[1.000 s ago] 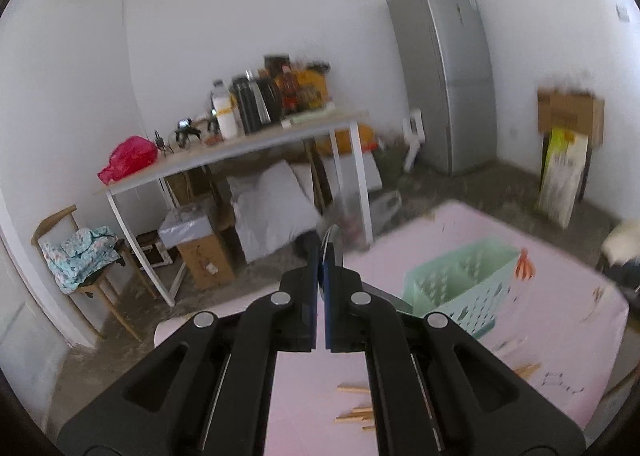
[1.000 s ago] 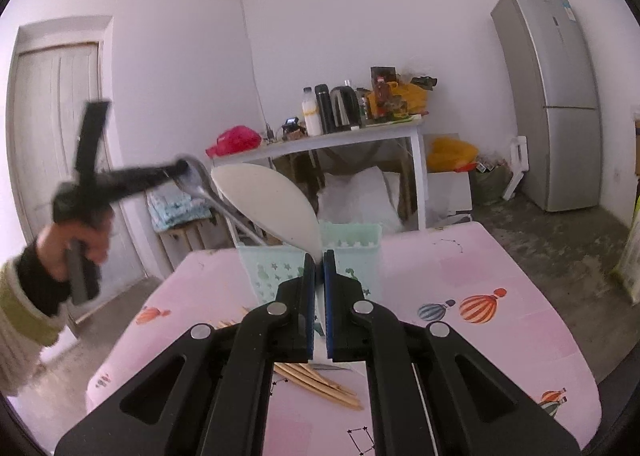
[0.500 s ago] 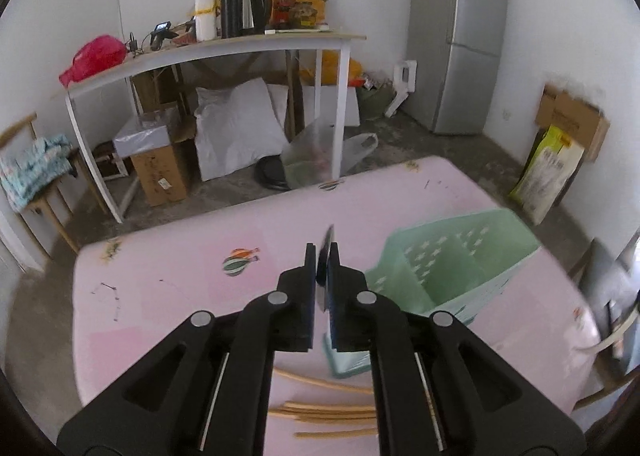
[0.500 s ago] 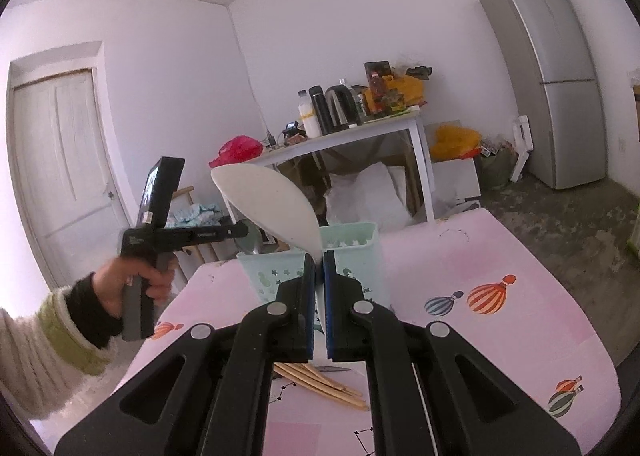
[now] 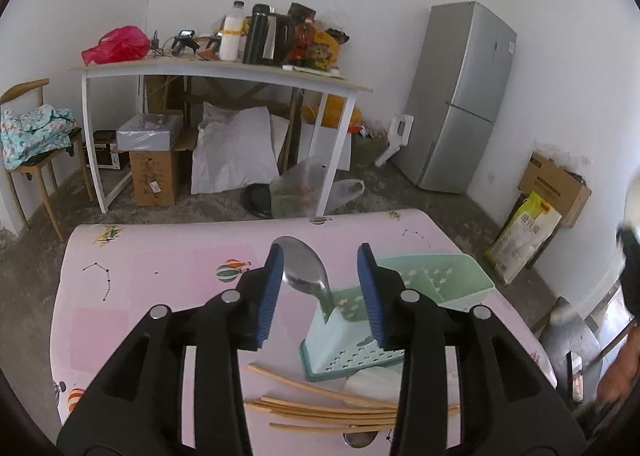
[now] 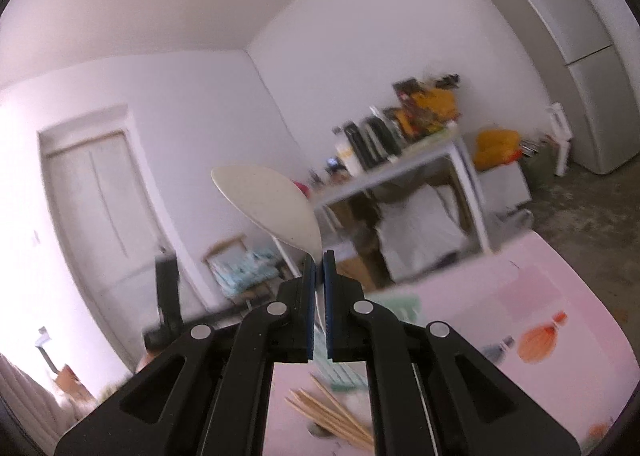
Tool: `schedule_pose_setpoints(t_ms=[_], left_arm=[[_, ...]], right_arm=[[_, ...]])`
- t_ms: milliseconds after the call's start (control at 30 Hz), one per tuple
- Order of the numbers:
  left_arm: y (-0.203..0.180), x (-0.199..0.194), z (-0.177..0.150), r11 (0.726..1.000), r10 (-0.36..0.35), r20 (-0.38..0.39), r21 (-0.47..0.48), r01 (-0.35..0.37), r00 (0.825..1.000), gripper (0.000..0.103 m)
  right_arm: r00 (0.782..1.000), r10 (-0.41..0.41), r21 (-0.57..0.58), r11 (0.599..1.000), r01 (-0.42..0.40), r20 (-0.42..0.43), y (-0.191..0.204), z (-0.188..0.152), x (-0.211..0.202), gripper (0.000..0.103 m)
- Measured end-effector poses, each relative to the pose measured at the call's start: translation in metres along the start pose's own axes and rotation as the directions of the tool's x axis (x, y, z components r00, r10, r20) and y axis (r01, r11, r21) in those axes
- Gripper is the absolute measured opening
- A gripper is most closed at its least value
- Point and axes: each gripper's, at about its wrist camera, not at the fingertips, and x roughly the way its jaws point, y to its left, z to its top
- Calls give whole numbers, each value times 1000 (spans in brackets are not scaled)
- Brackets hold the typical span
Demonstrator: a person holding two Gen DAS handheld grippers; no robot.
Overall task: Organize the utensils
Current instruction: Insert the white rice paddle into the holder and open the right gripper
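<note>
White-walled room, grey floor; pink cloth (image 5: 160,296) with balloon prints covers the near table. Left to right in my left view: chair with a heaped cloth, a cluttered side table (image 5: 224,70), a grey fridge (image 5: 464,96), a carton (image 5: 554,188) and a yellow-green sack, print on both too small to read.

My left gripper (image 5: 318,288) has just been opening; its jaws stand apart with nothing pressed between them. Beyond them a steel spoon (image 5: 306,270) stands bowl-up in the near end compartment of the mint caddy (image 5: 400,296). Its handle is hidden inside. Bamboo chopsticks (image 5: 328,412) lie loose on the cloth just before the caddy, partly hidden by my fingers.

Right view is blurred. My right gripper (image 6: 319,304) is clamped on the handle of a cream paddle (image 6: 272,208), blade raised up-left. Caddy mostly hidden behind the jaws.
</note>
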Motion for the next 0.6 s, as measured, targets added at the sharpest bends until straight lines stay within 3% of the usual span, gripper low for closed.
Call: schedule_pose_setpoints(t_ms=[233,467,600], left_arm=[[5,-14,-11,1000,8,21,-7,-8,1000,44],[11,-11,-18,1000,10,8,-15,-9,1000,47],[16,-10,-22,1000,15,-2,-17,-15,1000,47]], right_arm=[[993,110,59,992,-112,30,-14,29,42,4],[990,108,229,970,-86,-85,-61,-6,102,4],[988,63,283,959,-22,-138,-84,-31,117,4]])
